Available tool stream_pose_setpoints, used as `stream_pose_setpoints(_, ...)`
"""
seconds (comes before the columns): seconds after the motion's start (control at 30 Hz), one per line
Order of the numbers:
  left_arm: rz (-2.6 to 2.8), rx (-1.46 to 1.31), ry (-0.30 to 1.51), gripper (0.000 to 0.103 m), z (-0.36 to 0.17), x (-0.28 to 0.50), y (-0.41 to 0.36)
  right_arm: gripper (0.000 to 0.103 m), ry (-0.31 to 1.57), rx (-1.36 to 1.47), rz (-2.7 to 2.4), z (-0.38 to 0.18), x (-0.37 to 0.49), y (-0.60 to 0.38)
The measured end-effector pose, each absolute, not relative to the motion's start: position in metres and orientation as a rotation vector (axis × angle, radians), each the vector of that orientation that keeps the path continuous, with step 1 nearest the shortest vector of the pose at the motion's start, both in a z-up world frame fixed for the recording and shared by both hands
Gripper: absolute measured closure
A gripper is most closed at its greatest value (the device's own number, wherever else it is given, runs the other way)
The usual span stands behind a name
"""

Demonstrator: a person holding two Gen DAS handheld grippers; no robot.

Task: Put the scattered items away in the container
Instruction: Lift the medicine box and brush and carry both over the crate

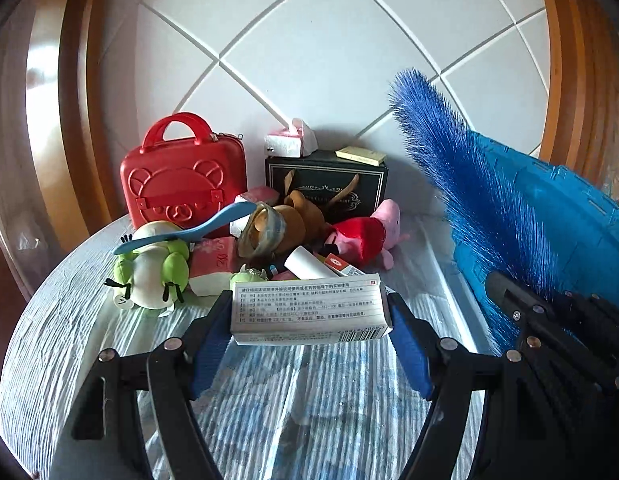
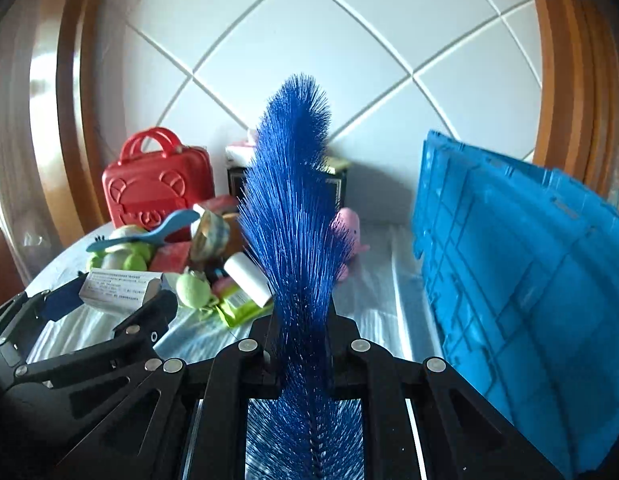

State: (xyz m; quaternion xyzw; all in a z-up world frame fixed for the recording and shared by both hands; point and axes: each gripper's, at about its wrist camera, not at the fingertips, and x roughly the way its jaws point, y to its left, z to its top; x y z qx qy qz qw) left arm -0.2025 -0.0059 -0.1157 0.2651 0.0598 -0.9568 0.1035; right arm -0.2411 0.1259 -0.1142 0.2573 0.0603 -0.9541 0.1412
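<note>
Two loads: each of the tongs carries one item, which looks like a paired trip toward the crate.

Left wrist view, left tongs (image 1: 311, 316): clenched on a white medicine box (image 1: 309, 307), held crosswise by its short ends between the blue pads (image 1: 211, 340) and clear of the table (image 1: 49, 344), so it stays level for carrying.

Left wrist view, heap: a frog plush (image 1: 151, 266) with a blue spoon (image 1: 185, 232) lying across it, a tape roll (image 1: 265, 228), a pink pig plush (image 1: 365, 236) and a white tube (image 1: 309, 266) are bunched ahead of the box, with a red bear case (image 1: 183, 180) and a black gift bag (image 1: 325, 184) against the tiled wall.

Left wrist view, container: the blue crate (image 1: 557, 216) stands at the right, partly behind the bristles.

Right wrist view, right tongs (image 2: 303, 356): closed on a blue bottle brush (image 2: 289, 216), gripped low on its bristled stem so the tip points up and away.

Right wrist view, container: the blue crate (image 2: 521, 280) is just to the right, its ribbed outer wall facing the camera; the opening is not visible.

Right wrist view, judgement: both items likely need lifting over that wall, and the tall brush could snag.
</note>
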Motion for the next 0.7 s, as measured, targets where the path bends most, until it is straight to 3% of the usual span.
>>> stream_pose_setpoints(0.43,-2.979,0.576,0.151,0.03,-0.037,-0.147,0.018,0.09,0.19,0.489,-2.914,-0.01,-0.164,0.146)
stream_pose_setpoints(0.7,-3.117,0.496,0.119,0.03,0.012,-0.156,0.094,0.09,0.174,0.36,-3.045,0.062,-0.151,0.21)
